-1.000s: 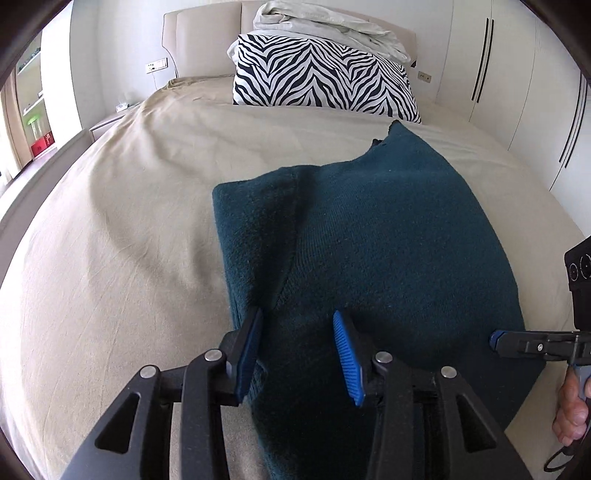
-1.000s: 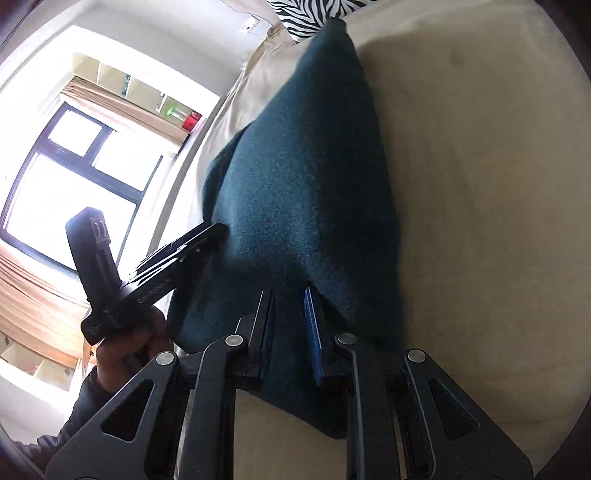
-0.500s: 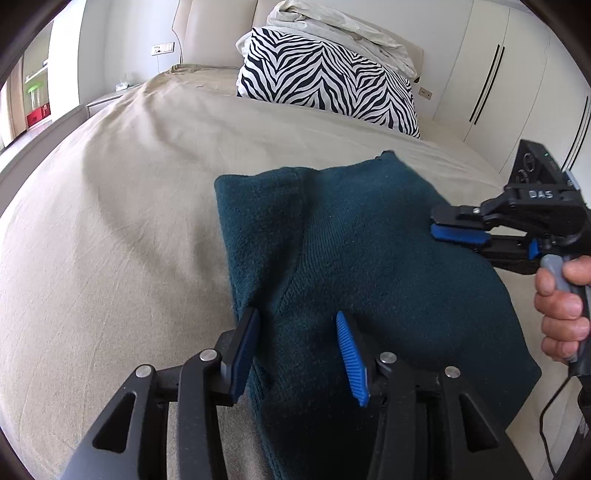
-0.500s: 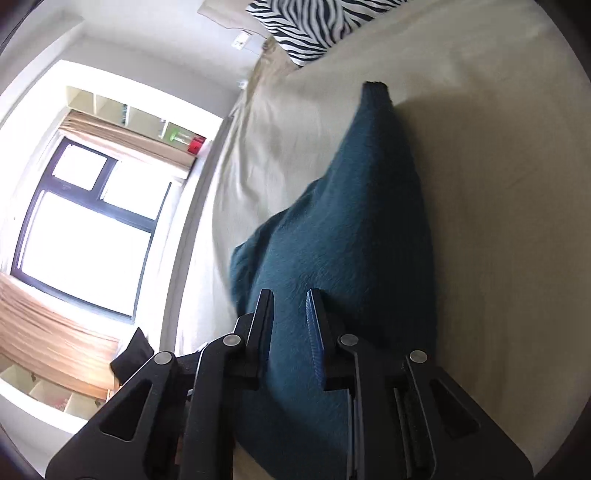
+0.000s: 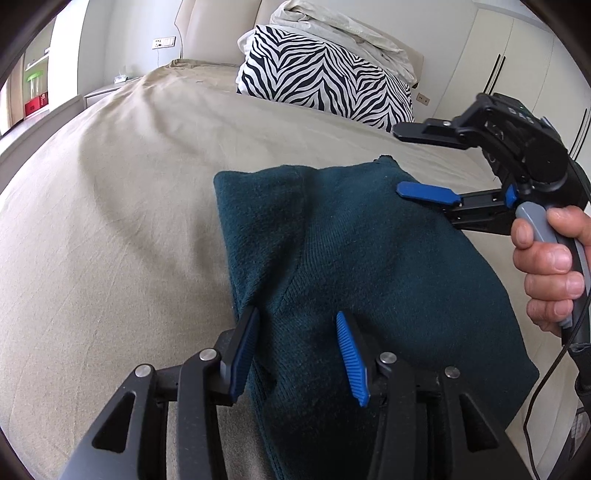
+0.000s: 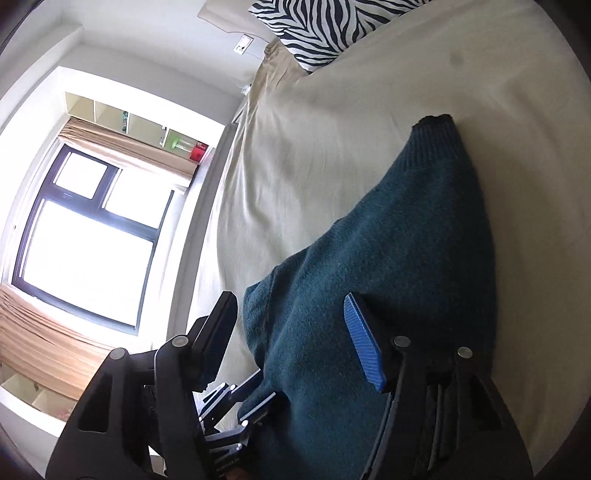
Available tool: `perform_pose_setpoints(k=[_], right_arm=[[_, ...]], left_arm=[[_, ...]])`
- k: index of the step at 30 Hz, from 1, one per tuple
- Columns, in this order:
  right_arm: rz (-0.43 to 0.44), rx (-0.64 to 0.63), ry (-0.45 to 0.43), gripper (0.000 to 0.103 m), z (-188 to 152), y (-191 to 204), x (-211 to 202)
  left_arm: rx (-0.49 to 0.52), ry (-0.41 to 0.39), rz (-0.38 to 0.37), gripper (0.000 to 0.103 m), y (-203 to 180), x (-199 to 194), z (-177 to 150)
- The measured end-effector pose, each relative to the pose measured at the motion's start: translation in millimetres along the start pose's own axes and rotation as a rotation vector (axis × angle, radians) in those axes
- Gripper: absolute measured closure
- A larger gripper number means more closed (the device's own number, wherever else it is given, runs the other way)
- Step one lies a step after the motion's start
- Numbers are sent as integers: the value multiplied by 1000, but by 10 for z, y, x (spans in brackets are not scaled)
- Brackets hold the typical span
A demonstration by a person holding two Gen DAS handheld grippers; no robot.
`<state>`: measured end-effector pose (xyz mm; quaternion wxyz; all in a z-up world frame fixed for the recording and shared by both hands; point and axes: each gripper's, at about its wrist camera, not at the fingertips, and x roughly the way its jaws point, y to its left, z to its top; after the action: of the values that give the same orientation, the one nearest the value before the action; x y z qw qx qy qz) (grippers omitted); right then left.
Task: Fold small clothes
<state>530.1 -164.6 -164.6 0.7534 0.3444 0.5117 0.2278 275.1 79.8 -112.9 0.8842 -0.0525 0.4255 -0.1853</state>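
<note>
Sweater [image 5: 369,258] lies folded on bed [image 5: 110,221]. Left gripper [image 5: 295,350] angled down over near edge, jaws parted, pads clear of fabric. Right gripper [image 5: 399,162] held sideways above sweater, jaws opening, nothing between. Hand [image 5: 550,266] on trigger.

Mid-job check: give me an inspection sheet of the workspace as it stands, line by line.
Surface: beige bedsheet, lightly creased.
Job's things: dark teal sweater, folded, lying flat on the sheet.
Clutter: zebra-print pillow with a white bundle of bedding on top, at the headboard.
Grippers: left gripper low over the sweater's near edge, jaws apart, gripping nothing; right gripper above the far right part, jaws opening, nothing between them.
Cables: black cable hanging below the hand.
Surroundings: window with curtains, wardrobe doors, wall switch plate.
</note>
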Motion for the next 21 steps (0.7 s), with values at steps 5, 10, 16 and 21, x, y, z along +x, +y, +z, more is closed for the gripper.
perform_pose_setpoints(k=[5,10,16,21], right_arm=[[-128,19,-13,64,231,-219,291],[-181,71,0,73,399,-308,339],[-84,14,-51,50,294,1,68],[-135,19,-46,57,224,-387,32]], left_arm=[[1,3,-1,56,-3,23,11],[-4,-2,-8,56,9,25,-2],[-5,0,-11,56,16,25,-6],[-2,1,-7,56,6,27,1]])
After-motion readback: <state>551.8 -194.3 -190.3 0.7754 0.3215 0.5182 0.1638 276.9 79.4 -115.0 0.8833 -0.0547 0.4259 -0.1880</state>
